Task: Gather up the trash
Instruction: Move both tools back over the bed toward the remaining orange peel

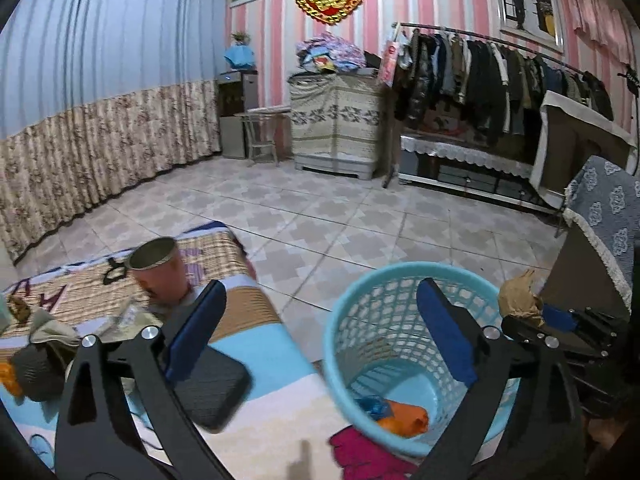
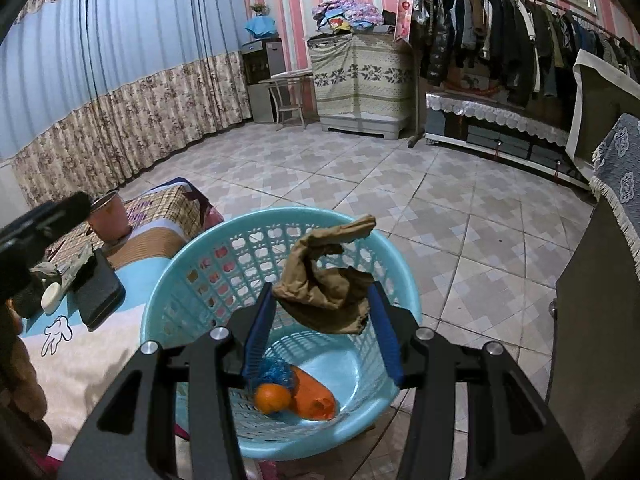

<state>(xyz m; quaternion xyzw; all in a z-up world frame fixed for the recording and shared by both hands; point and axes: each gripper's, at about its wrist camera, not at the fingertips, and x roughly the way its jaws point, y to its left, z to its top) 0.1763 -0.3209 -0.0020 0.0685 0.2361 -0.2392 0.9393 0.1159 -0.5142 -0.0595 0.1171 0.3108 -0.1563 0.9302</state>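
Note:
A light blue mesh basket (image 2: 192, 256) stands on the floor beside the bed; it also shows in the left wrist view (image 1: 340, 320). Inside lie an orange fruit (image 2: 272, 398), an orange wrapper (image 2: 316, 398) and a blue crumpled piece (image 2: 276, 374). My right gripper (image 2: 324, 304) is over the basket with a crumpled brown paper (image 2: 328, 288) between its fingers, which stand fairly wide around it. In the left wrist view the paper (image 1: 520, 300) shows at the basket's right rim. My left gripper (image 1: 320, 312) is open and empty, above the bed edge and basket.
On the bed (image 1: 256, 344) lie a black flat case (image 1: 212, 388), a tipped pink cup (image 1: 160, 272), a black clip (image 1: 114, 270) and small scraps (image 1: 20, 310). A dark cabinet with a blue cloth (image 2: 600, 280) stands at the right. The tiled floor (image 2: 400, 184) lies beyond.

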